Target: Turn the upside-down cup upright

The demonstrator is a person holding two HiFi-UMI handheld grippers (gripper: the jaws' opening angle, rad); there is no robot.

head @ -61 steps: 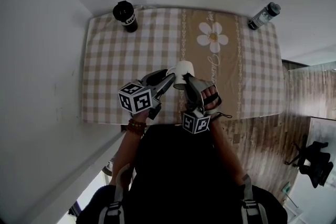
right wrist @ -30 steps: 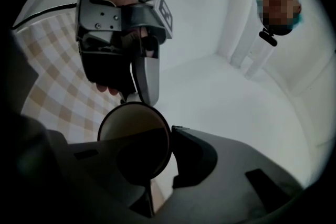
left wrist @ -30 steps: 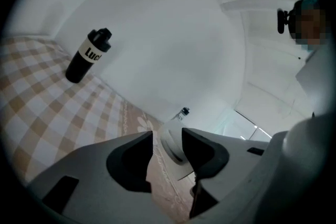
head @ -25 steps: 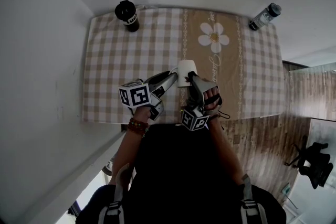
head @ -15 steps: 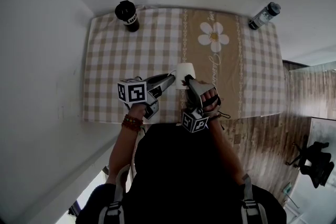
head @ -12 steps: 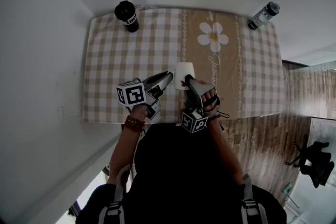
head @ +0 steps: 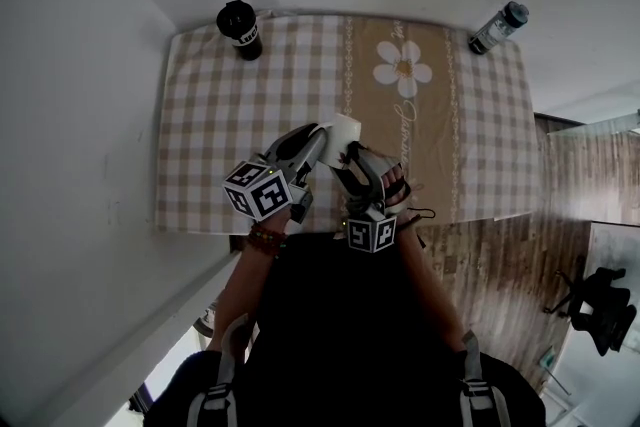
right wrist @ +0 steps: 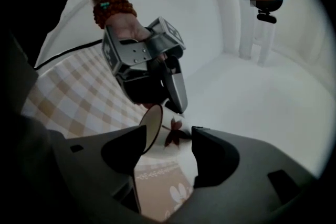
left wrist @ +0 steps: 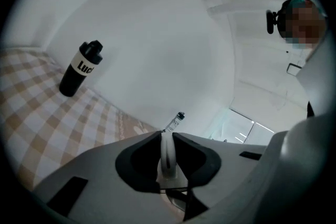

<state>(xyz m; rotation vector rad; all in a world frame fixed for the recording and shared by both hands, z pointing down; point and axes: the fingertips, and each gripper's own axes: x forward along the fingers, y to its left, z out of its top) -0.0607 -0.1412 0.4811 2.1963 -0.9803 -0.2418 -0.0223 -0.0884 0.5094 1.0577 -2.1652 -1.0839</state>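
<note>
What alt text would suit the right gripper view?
A white flowered cup hangs tilted above a checked tablecloth, gripped by the left tongs, which have just been closing on it; the right tongs, just opening, stand open around it.

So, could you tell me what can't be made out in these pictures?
Cup: left gripper view shows only a white sliver between its jaws, which have just been closing; rim or handle unclear.
Black bottle: same view, label curves out of sight.
Clear bottle: same view, too small to judge contents.
</note>
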